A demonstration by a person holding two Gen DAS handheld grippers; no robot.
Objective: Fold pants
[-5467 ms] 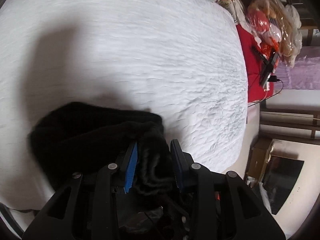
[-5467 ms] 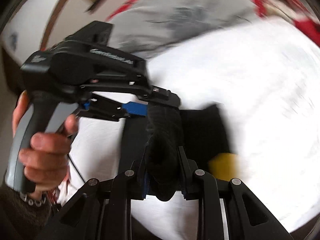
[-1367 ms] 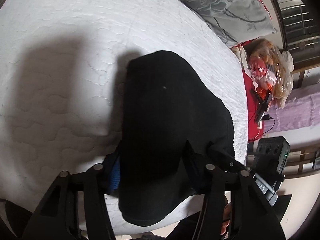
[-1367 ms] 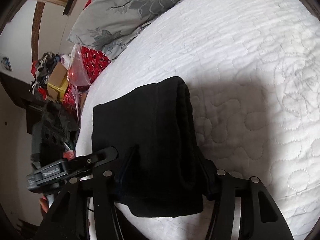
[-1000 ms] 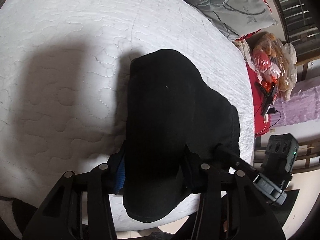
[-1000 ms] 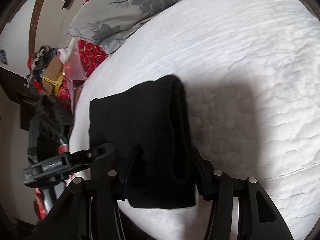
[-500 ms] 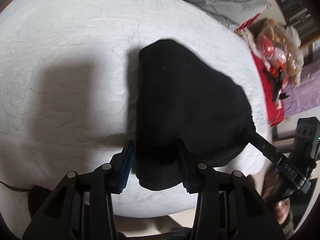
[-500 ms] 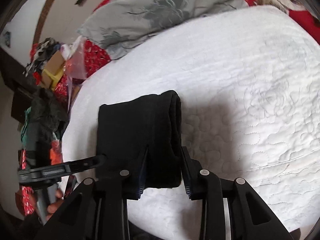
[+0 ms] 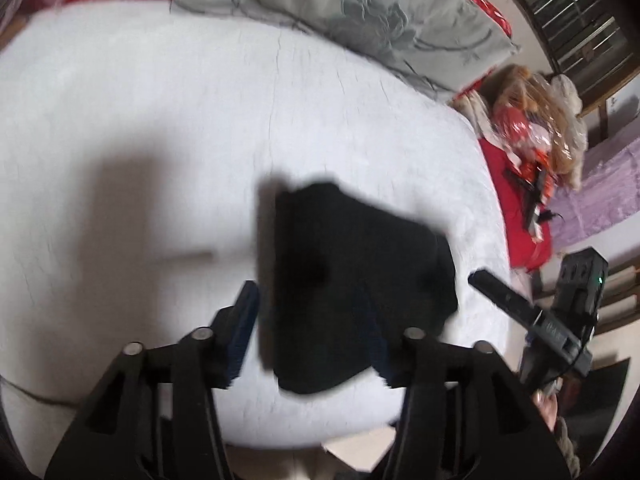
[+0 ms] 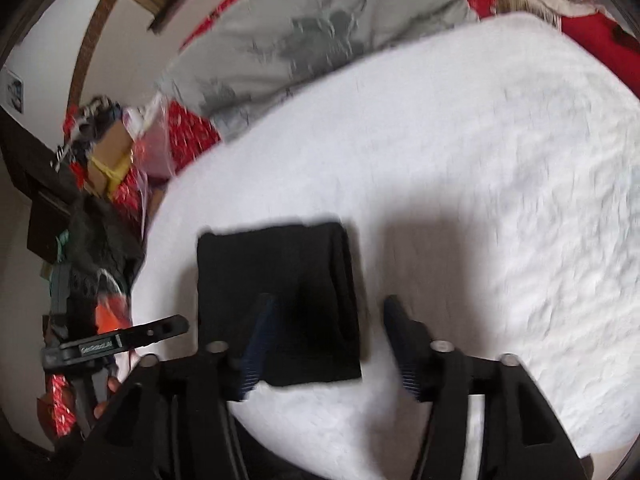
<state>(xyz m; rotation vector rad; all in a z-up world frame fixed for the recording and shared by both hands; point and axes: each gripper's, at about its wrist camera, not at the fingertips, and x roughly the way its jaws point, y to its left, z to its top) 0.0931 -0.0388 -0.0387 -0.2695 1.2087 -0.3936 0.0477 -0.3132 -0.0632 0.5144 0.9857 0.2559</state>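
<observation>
The black pants (image 9: 352, 276) lie folded into a compact rectangle on the white quilted bed (image 9: 140, 140), near its front edge. My left gripper (image 9: 308, 308) is open and hovers above the bundle's near end, holding nothing. In the right wrist view the pants (image 10: 280, 292) lie flat, thick fold at their right side. My right gripper (image 10: 328, 320) is open above them, jaws spread wide and empty. The other gripper shows at the edge of each view (image 9: 532, 312) (image 10: 116, 340).
A grey floral pillow (image 9: 360, 12) lies at the head of the bed. Red bedding, a plastic-wrapped plush toy (image 9: 532, 120) and cables sit past the right edge. Boxes, bags and clutter (image 10: 104, 160) are piled beside the bed's other side.
Both grippers have opened, let go of the pants and pulled back and up. The folded pants now lie free on the bed.
</observation>
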